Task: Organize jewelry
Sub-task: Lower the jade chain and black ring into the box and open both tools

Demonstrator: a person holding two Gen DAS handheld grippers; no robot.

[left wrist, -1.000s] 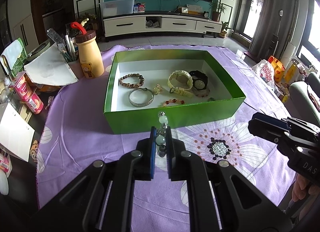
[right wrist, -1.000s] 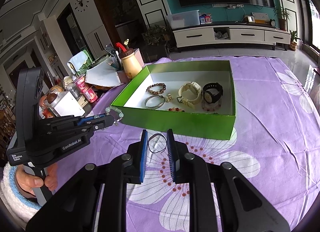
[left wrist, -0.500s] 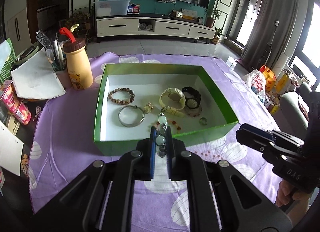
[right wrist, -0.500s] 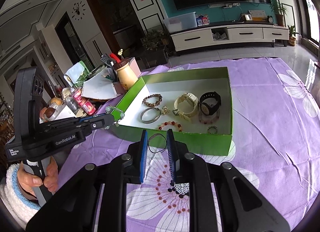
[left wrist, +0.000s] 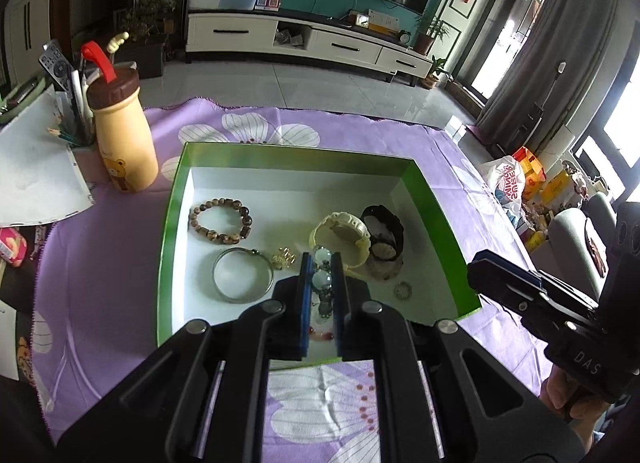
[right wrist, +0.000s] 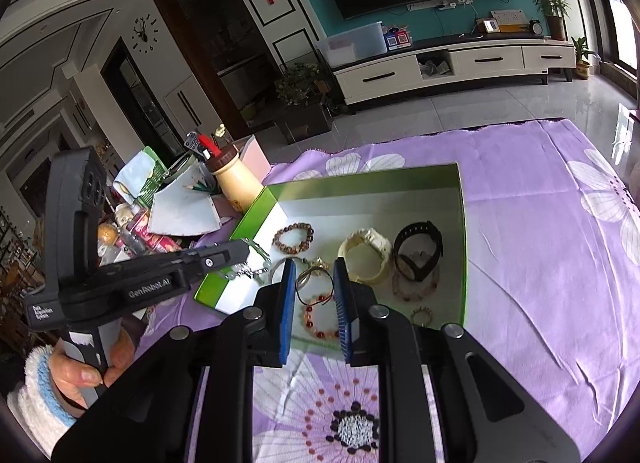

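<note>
Both tongs have advanced over the green box [left wrist: 434, 199]: left tongs [left wrist: 320, 263] clamp a pale bead bracelet [left wrist: 322, 281], right tongs [right wrist: 314, 277] grasp a thin ring [right wrist: 314, 283] above it.

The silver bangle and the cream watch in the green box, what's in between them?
A small gold trinket lies between the silver bangle and the cream watch, touching the bangle's rim. The left wrist view shows it best.

Both hand-held grippers, left [left wrist: 320, 263] & right [right wrist: 314, 277], now over green box [left wrist: 166, 223].
</note>
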